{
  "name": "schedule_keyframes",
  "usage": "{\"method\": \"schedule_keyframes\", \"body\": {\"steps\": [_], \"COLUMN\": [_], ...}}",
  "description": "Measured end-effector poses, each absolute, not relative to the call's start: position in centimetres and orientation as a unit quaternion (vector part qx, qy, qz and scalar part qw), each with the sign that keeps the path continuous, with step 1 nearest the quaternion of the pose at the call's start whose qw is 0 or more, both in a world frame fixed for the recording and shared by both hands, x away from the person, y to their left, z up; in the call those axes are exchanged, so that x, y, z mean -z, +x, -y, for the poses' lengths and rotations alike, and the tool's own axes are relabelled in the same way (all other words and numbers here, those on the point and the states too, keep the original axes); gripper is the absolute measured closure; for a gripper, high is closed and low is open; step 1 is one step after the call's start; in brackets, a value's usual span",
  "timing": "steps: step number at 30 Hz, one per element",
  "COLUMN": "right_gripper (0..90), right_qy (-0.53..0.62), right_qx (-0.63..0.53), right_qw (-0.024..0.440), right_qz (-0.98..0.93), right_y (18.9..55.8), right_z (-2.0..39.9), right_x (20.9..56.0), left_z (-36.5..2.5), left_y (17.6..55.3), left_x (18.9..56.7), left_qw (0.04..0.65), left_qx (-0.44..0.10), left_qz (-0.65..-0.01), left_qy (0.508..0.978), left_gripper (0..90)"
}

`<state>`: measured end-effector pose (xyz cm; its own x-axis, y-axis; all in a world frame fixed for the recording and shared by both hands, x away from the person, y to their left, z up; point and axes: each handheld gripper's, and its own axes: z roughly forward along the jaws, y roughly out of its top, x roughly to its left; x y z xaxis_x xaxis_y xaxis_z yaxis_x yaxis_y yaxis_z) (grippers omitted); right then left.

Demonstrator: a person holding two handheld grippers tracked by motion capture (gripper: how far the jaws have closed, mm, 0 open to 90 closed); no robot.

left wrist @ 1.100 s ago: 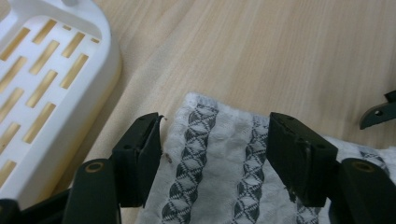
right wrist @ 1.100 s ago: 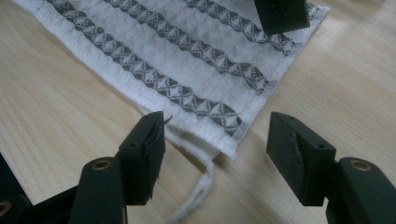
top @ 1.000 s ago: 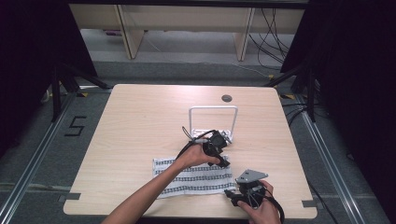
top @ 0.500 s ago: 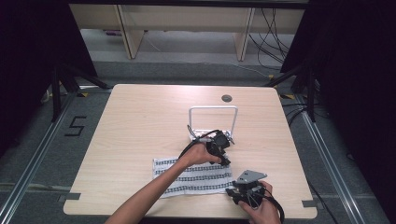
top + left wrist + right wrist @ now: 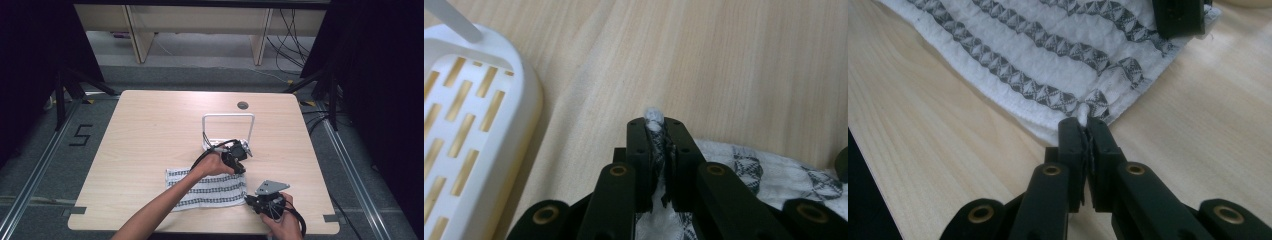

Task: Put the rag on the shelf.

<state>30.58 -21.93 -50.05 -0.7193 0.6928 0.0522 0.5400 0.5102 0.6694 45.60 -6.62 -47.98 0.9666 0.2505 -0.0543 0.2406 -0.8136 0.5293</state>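
White folded cloth with grey patterned stripes (image 5: 207, 187) lies flat near the front edge of the light wooden table (image 5: 150, 130). At its near corner, the right gripper (image 5: 1084, 125) has just closed and pinches the cloth. At the far corner, the left gripper (image 5: 655, 122) has just closed and pinches it too. Just behind stands a white plastic slotted rack (image 5: 469, 125).

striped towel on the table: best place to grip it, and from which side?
By its two right-hand corners. The towel lies flat, so only its thin edges offer the jaws something to pinch. Come in low along the table from the right. Both grippers do this: the left gripper has just closed on the far corner, the right gripper on the near one.
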Motion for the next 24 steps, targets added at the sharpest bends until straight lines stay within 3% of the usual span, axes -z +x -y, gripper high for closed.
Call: {"method": "schedule_keyframes", "body": {"steps": [12, 24], "right_gripper": [87.8, 88.2], "right_qy": [0.342, 0.338], "right_qx": [-0.366, -0.406], "right_qw": [0.125, 0.149], "right_qz": [-0.856, -0.836], "right_y": [30.6, 31.4], "right_z": [22.0, 22.1], "right_x": [48.3, 43.9], "left_z": [5.4, 1.3], "left_y": [45.0, 44.5], "left_x": [45.6, 39.5], "left_qw": [0.296, 0.333], "left_qx": [-0.020, -0.062], "left_qz": [-0.151, -0.184], "left_qy": [0.943, 0.923], "left_gripper": [83.6, 83.5]}}
